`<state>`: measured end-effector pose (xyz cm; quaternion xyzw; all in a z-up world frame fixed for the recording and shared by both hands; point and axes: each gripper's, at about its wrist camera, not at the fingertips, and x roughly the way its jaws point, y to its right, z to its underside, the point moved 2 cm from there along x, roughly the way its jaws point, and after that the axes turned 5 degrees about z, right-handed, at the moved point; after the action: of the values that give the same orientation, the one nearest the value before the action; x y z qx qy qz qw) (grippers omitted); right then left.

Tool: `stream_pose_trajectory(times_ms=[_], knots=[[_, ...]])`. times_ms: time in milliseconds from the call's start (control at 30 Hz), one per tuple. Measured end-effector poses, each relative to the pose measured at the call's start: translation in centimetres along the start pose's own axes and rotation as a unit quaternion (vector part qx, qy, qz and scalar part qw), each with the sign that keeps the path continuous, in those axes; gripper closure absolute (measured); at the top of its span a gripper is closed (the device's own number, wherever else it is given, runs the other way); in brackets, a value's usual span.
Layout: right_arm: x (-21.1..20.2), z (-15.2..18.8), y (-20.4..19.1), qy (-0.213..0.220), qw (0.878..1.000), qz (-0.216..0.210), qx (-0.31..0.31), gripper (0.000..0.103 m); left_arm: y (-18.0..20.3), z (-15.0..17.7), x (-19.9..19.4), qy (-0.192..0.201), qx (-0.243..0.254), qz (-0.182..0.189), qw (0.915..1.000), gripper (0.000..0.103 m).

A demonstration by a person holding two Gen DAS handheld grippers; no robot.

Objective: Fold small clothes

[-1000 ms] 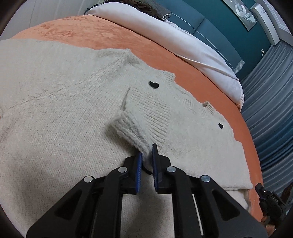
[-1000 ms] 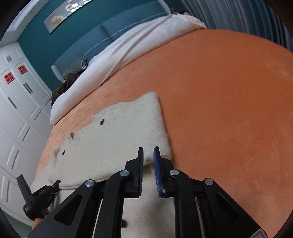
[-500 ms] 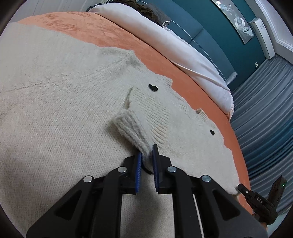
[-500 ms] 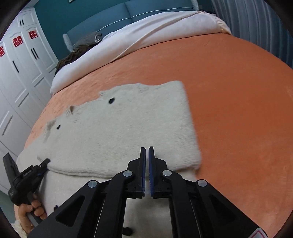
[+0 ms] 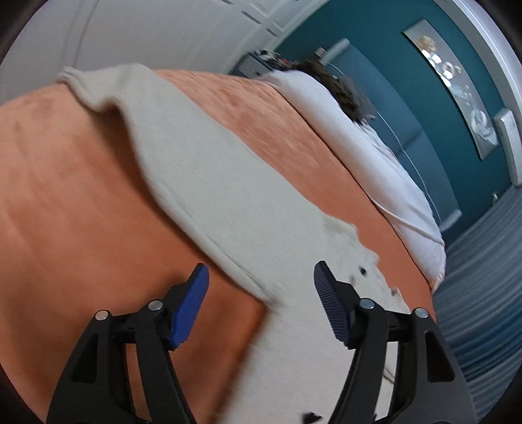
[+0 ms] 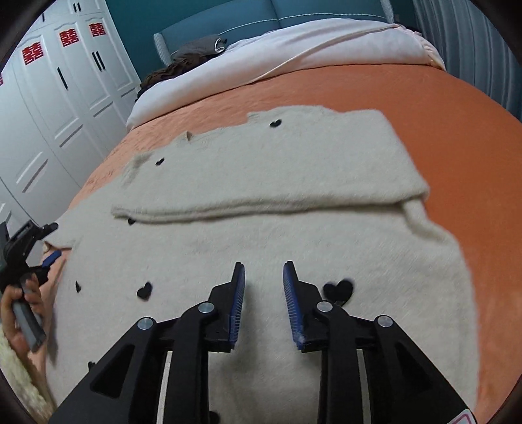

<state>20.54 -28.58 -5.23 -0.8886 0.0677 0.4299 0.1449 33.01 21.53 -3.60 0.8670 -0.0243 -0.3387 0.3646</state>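
Note:
A cream knitted sweater (image 6: 261, 182) with small black hearts lies flat on the orange bedspread (image 6: 440, 107), one part folded over its far half. In the left wrist view its long sleeve (image 5: 208, 169) stretches away to the upper left. My left gripper (image 5: 261, 280) is open and empty, just above the sleeve's near edge. It also shows in the right wrist view (image 6: 32, 241) at the sweater's left edge. My right gripper (image 6: 263, 270) is open and empty, low over the sweater's near part.
A white duvet (image 6: 293, 55) and dark clothes (image 6: 195, 49) lie at the bed's head, against a teal headboard (image 6: 248, 16). White wardrobe doors (image 6: 58, 98) stand to the left. Grey curtains (image 5: 483, 293) hang on the right in the left wrist view.
My left gripper let go of the ribbed cuff, opened wide and swung left to the sleeve. My right gripper opened and pulled back toward the near part of the sweater.

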Motion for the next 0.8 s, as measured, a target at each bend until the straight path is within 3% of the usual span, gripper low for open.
stream_pose_trajectory(times_ms=[67, 133, 233, 300, 333, 367, 433, 500, 567, 600, 633, 700, 800], knots=[[1.0, 1.5, -0.4, -0.014, 1.000, 0.006, 0.015, 0.069, -3.4, -3.9, -1.3, 0.026, -0.031, -0.034, 0.9986, 0.025], [0.9, 2.1, -0.9, 0.003, 1.000, 0.012, 0.007, 0.058, -6.8, -7.3, -1.6, 0.039, -0.080, -0.063, 0.9940, 0.024], [1.0, 2.4, -1.8, -0.001, 1.000, 0.009, -0.015, 0.042, -11.0, -10.1, -0.5, 0.029, -0.179, -0.061, 0.9815, 0.022], [1.1, 2.6, -2.2, -0.001, 1.000, 0.004, -0.028, 0.035, -12.1, -11.0, -0.2, 0.048, -0.228, -0.039, 0.9717, 0.023], [1.0, 2.7, -2.1, -0.001, 1.000, 0.000, -0.031, 0.031, -12.2, -11.5, -0.1, 0.060, -0.240, -0.030, 0.9685, 0.031], [1.2, 2.6, -2.2, -0.002, 0.999, -0.003, -0.034, 0.030, -12.0, -12.0, 0.3, 0.060, -0.242, -0.015, 0.9684, 0.059], [1.2, 2.7, -2.3, -0.002, 0.999, -0.004, -0.037, 0.027, -11.0, -12.8, 0.8, 0.053, -0.232, -0.013, 0.9713, 0.091], [1.1, 2.7, -2.3, -0.001, 0.999, -0.005, -0.039, 0.026, -7.8, -13.8, 0.1, 0.069, -0.177, -0.010, 0.9818, 0.097], [1.1, 2.8, -2.2, 0.001, 0.999, -0.010, -0.036, 0.026, -0.7, -14.6, -0.7, 0.067, -0.051, 0.020, 0.9962, 0.101], [1.1, 2.8, -2.1, 0.002, 0.999, -0.014, -0.035, 0.025, 3.8, -14.1, -1.3, 0.064, 0.021, 0.038, 0.9970, 0.101], [1.0, 2.9, -2.0, 0.003, 0.999, -0.017, -0.032, 0.025, 7.5, -13.4, -1.9, 0.060, 0.079, 0.060, 0.9933, 0.101], [0.9, 2.9, -1.9, 0.004, 0.999, -0.022, -0.029, 0.025, 16.4, -9.5, -2.6, 0.040, 0.190, 0.119, 0.9737, 0.101], [0.8, 2.9, -1.8, 0.004, 0.999, -0.025, -0.026, 0.025, 25.9, -1.4, -1.2, -0.025, 0.280, 0.189, 0.9410, 0.100]])
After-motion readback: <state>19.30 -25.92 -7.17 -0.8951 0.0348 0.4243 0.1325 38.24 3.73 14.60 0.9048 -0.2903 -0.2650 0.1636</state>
